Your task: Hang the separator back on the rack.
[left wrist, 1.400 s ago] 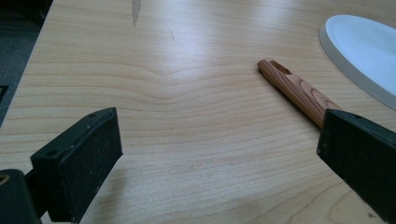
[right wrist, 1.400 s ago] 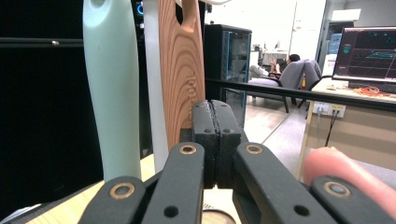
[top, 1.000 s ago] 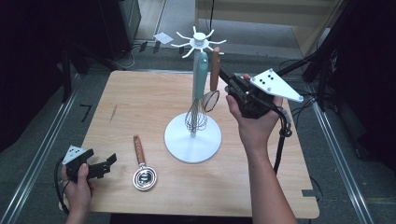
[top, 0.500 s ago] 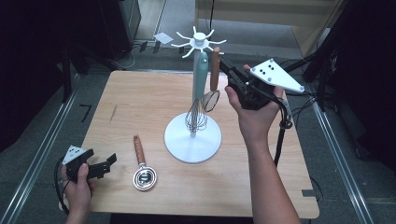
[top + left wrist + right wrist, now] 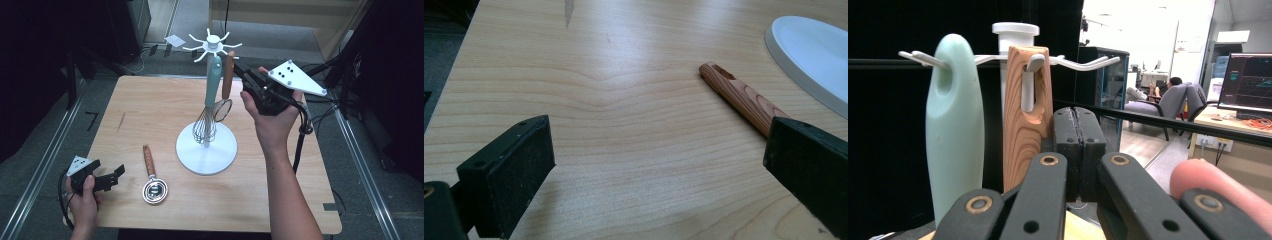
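Note:
A white utensil stand (image 5: 213, 42) rises from a round base (image 5: 220, 155) mid-table. From its hooks hang a whisk with a mint handle (image 5: 213, 85) and a strainer with a wooden handle (image 5: 228, 75). My right gripper (image 5: 240, 69) is held high just right of that wooden handle, jaws shut with nothing between them. In the right gripper view the shut gripper (image 5: 1079, 145) stands beside the wooden handle (image 5: 1025, 125) and the mint handle (image 5: 954, 130). A second wooden-handled utensil (image 5: 150, 165) lies flat on the table. My left gripper (image 5: 114, 179) rests open at the front left; its own view shows the gripper (image 5: 659, 165) and that utensil's handle (image 5: 744, 97).
The wooden table (image 5: 150, 110) ends at a dark floor on all sides. A cable (image 5: 300, 140) trails down from the right gripper. The stand's white base (image 5: 814, 55) sits at the upper right of the left gripper view.
My right gripper has risen a little and edged left toward the top of the hanging wooden handle. The left gripper and the utensil on the table have stayed put.

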Available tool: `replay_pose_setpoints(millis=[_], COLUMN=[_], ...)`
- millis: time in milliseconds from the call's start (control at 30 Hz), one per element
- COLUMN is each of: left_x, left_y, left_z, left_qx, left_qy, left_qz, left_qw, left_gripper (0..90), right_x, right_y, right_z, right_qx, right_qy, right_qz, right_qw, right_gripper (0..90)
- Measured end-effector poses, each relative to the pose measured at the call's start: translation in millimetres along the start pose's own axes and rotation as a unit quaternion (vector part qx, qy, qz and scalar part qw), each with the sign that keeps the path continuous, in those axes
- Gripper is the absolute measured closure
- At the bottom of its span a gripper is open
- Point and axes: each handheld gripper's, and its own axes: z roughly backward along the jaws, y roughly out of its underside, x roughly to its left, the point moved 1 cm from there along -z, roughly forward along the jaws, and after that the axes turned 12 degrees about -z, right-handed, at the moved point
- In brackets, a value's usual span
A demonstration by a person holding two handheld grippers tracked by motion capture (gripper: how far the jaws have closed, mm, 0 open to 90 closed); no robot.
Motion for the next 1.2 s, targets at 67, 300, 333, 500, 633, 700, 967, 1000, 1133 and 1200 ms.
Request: replay_pose_setpoints(millis=[67, 300, 333, 500, 633, 700, 967, 1000, 1133, 1200], left_x=[0.0, 0.0, 0.0, 0.0, 0.0, 0.0, -0.1, -0.2, -0.2, -0.2], left_y=[0.0, 0.0, 0.0, 0.0, 0.0, 0.0, 0.0, 0.0, 0.0, 0.0], left_z=[0.0, 0.0, 0.0, 0.0, 0.0, 0.0, 0.1, 0.1, 0.1, 0.1], left_qx=[0.0, 0.0, 0.0, 0.0, 0.0, 0.0, 0.0, 0.0, 0.0, 0.0], left_qy=[0.0, 0.0, 0.0, 0.0, 0.0, 0.0, 0.0, 0.0, 0.0, 0.0], left_qz=[0.0, -0.001, -0.001, -0.001, -0.001, -0.001, -0.002, -0.002, -0.002, -0.002], left_qw=[1.0, 1.0, 1.0, 1.0, 1.0, 1.0, 1.0, 1.0, 1.0, 1.0], left_gripper=[0.1, 0.1, 0.1, 0.0, 0.1, 0.1, 0.1, 0.0, 0.1, 0.1], right_x=[1.6, 7.9, 9.0, 12.8, 16.5, 19.0, 26.0, 26.5, 28.9, 28.9], right_y=[0.6, 1.9, 2.2, 4.0, 5.0, 5.7, 7.4, 7.5, 7.3, 7.0], right_z=[0.9, 3.6, 4.2, 6.0, 7.0, 7.7, 8.6, 8.7, 9.4, 9.7], right_qx=[0.001, -0.002, -0.002, -0.003, -0.004, -0.002, -0.002, -0.002, -0.003, -0.003], right_qy=[-0.004, -0.007, -0.007, -0.01, -0.015, -0.017, -0.023, -0.024, -0.027, -0.027], right_qz=[0.0, 0.009, 0.007, 0.008, 0.01, 0.007, 0.007, 0.008, 0.008, 0.009], right_qw=[1.0, 0.9999, 1.0, 0.9999, 0.9998, 0.9998, 0.9997, 0.9997, 0.9996, 0.9996], right_gripper=[90.0, 90.0, 90.0, 90.0, 90.0, 90.0, 90.0, 90.0, 90.0, 90.0])
